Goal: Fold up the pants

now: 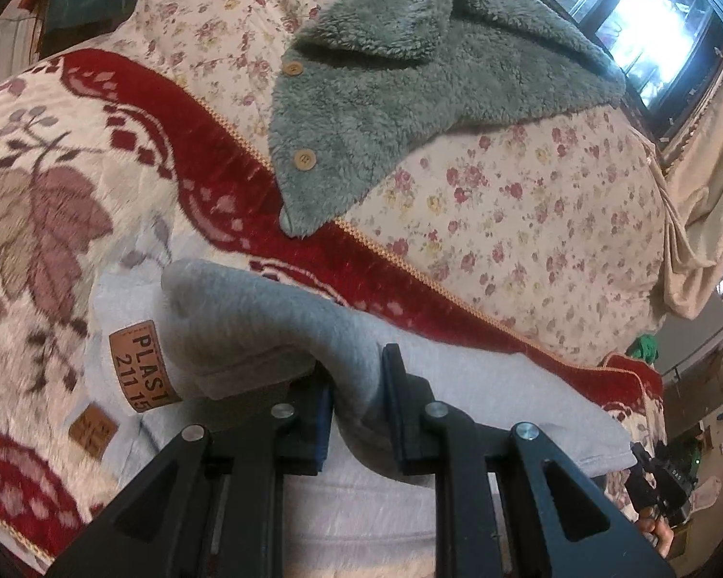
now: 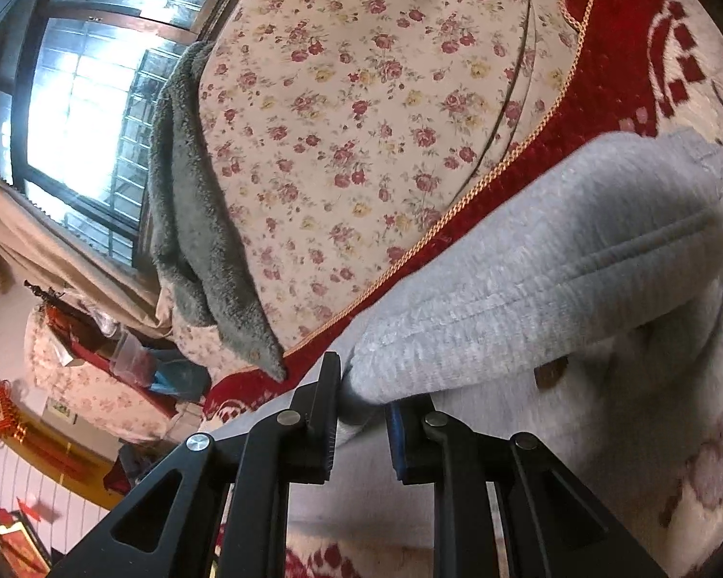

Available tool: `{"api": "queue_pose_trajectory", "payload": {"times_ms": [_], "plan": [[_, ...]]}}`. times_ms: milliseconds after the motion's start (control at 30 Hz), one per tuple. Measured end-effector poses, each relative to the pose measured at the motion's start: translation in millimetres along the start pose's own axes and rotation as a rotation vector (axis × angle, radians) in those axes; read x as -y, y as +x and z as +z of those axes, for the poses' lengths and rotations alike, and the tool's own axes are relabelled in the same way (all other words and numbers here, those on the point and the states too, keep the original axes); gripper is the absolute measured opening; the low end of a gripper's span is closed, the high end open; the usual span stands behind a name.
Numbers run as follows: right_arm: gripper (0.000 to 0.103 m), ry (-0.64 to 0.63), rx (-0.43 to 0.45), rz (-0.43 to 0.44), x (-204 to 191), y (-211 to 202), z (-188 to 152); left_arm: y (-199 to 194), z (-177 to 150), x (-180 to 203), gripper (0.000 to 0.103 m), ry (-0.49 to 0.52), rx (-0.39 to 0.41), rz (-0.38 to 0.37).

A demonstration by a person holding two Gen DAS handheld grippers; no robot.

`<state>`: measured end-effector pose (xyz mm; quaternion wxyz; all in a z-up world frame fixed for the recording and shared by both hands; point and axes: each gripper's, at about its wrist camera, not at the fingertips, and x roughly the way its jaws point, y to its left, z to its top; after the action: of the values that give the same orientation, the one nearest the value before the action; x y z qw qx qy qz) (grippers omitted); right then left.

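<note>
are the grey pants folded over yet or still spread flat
Partly folded: both the left gripper and right gripper pinch a raised edge of the grey pants, doubled over the flat part.

Both wrist cameras sit close behind their fingers, looking steeply down across the bed, and share the grey pants [image 1: 274,322], green fleece jacket [image 1: 409,77], floral sheet [image 2: 361,120] and window [image 2: 72,111].

A bed under a cream rose-print sheet [image 1: 530,202] carries a red-and-cream floral plush blanket [image 1: 62,183] around the jaws. Beyond them lies a grey-green fleece buttoned jacket [image 1: 409,82]; light grey fleece pants [image 1: 274,332] lie on the blanket, reaching between the jaws.
</note>
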<state>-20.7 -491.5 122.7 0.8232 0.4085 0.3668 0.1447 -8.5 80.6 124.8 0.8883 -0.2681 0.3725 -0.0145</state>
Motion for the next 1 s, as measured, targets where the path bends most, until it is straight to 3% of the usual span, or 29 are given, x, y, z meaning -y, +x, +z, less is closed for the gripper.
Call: {"api": "queue_pose_trajectory", "payload": {"times_ms": [300,433,467,500,533,600,733,833,1000], "plan": [[0.017,0.024,-0.071,-0.015,22.4,-10.8,-41.6,-2.4,-58.6,-34.8,0.019,-0.021,-0.061,0.036],[0.017,0.039,-0.103,-0.073,39.4,-2.7,-53.7,4.8,-81.2,-47.5,0.022,-0.033,-0.068,0.054],[0.017,0.041,-0.117,-0.103,45.2,0.4,-56.2,5.2,-83.9,-51.0,0.026,-0.042,-0.068,0.054],[0.017,0.057,-0.126,-0.117,50.6,2.1,-57.7,4.3,-86.3,-56.4,0.039,-0.062,-0.061,0.055],[0.019,0.095,-0.137,-0.115,57.7,3.6,-59.1,2.3,-87.2,-60.9,0.061,-0.08,-0.053,0.067],[0.019,0.131,-0.149,-0.109,62.3,1.6,-59.1,-7.5,-88.2,-72.2,0.073,-0.116,-0.018,0.072],[0.025,-0.024,-0.153,-0.232,35.7,-15.5,-54.5,-22.1,-80.7,-85.3,0.083,-0.127,0.012,0.094],[0.025,-0.159,-0.164,-0.271,6.5,-23.7,-56.8,-24.8,-75.1,-89.9,0.083,-0.154,0.008,0.053],[0.029,-0.388,-0.258,-0.091,-74.6,2.3,-75.8,-10.8,-72.9,-83.3,0.084,-0.182,0.009,0.003]]}}
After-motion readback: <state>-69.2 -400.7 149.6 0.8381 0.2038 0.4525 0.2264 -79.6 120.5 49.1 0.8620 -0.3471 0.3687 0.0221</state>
